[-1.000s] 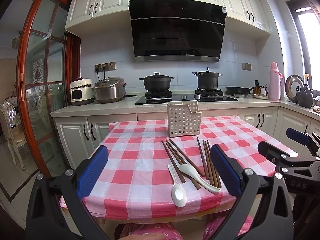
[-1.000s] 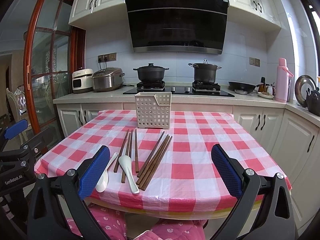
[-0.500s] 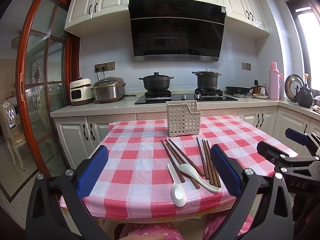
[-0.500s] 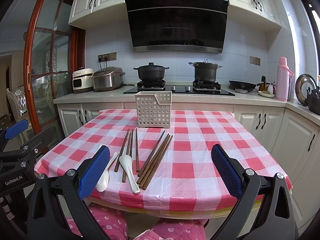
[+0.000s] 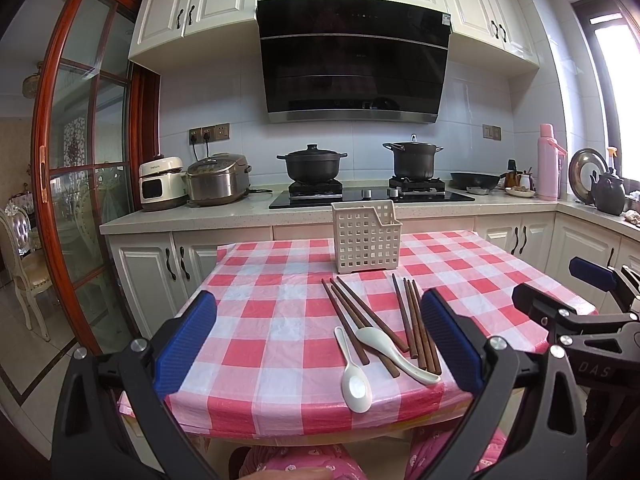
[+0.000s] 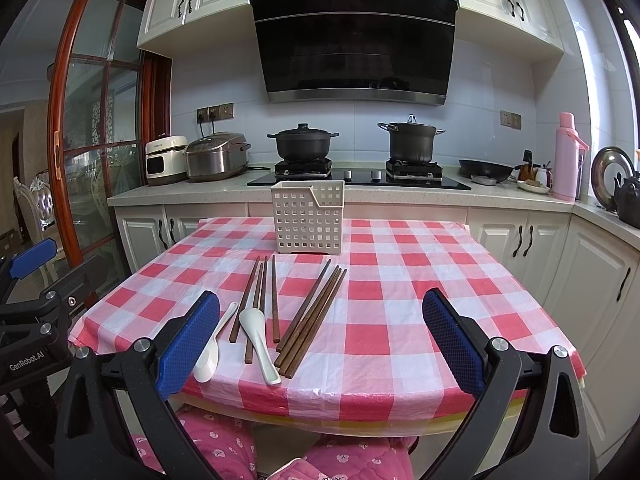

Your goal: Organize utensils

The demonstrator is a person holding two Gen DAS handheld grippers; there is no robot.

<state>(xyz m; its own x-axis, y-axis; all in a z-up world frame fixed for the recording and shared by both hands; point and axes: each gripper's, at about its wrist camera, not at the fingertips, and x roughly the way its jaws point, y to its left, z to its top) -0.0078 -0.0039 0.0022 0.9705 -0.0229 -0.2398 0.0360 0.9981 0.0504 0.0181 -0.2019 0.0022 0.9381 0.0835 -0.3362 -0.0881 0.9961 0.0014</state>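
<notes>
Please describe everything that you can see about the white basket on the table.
The basket is a small, off-white box that looks like plastic, open at the top, with walls pierced by a grid of square holes. One upper corner of its front is cut down in a slanted notch. It stands upright on the checked tablecloth, toward the table's far side, beyond the chopsticks and spoons. Nothing shows inside it, and no utensil or gripper touches it.

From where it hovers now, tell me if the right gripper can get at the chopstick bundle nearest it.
Probably yes. The right gripper is open and holds nothing, and the chopstick bundle lies bare on the tablecloth ahead, nothing on top.
</notes>
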